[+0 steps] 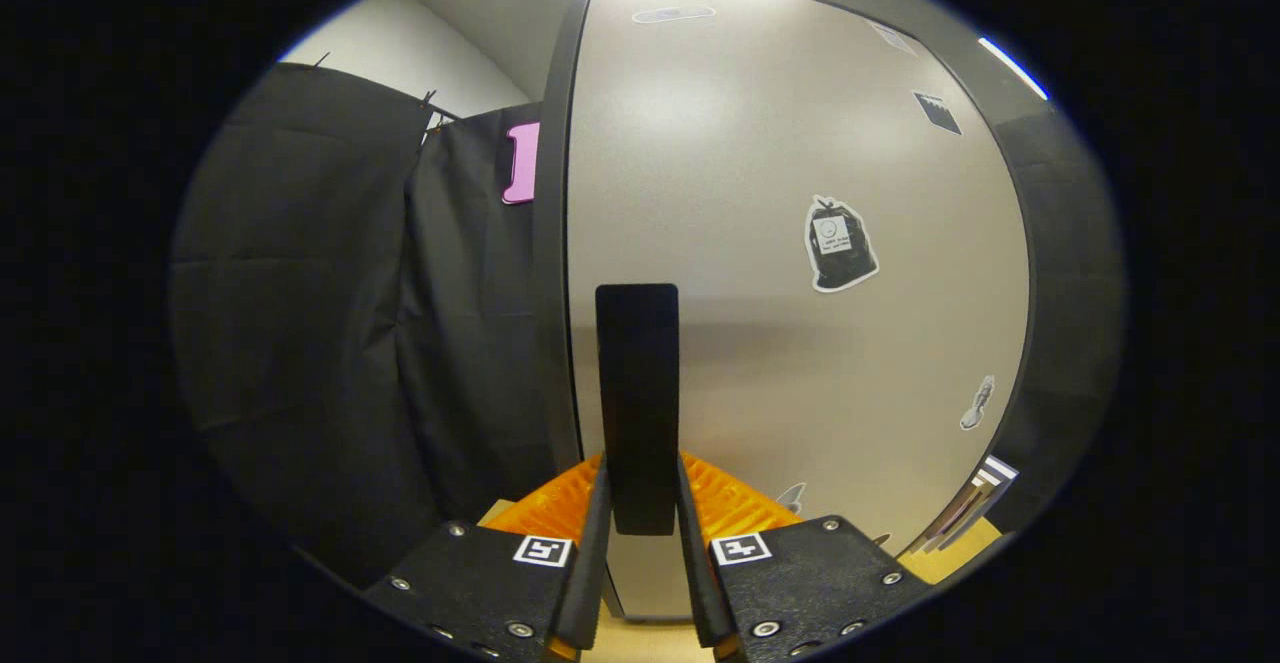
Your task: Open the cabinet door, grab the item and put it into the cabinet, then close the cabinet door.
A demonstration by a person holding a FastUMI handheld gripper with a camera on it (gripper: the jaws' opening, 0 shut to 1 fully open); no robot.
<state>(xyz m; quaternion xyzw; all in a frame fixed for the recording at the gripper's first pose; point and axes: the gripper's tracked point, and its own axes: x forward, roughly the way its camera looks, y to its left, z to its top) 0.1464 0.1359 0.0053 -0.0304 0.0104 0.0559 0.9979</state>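
Gripper view looks straight at the cabinet. Leftmost hangs the booth's black cloth [320, 323]; next comes the cabinet's dark frame edge [548, 243], then the pale cabinet door [760, 143], shut flush. A dark upright handle [637, 403] sits near the door's left edge, and the gripper [640, 543] has its two fingers pressed against the handle's sides — pinching it, likely to pull the door open. Further right, stickers [840, 243] dot the door. The step in hand seems to be opening — the item to be stored cannot be seen from this angle.
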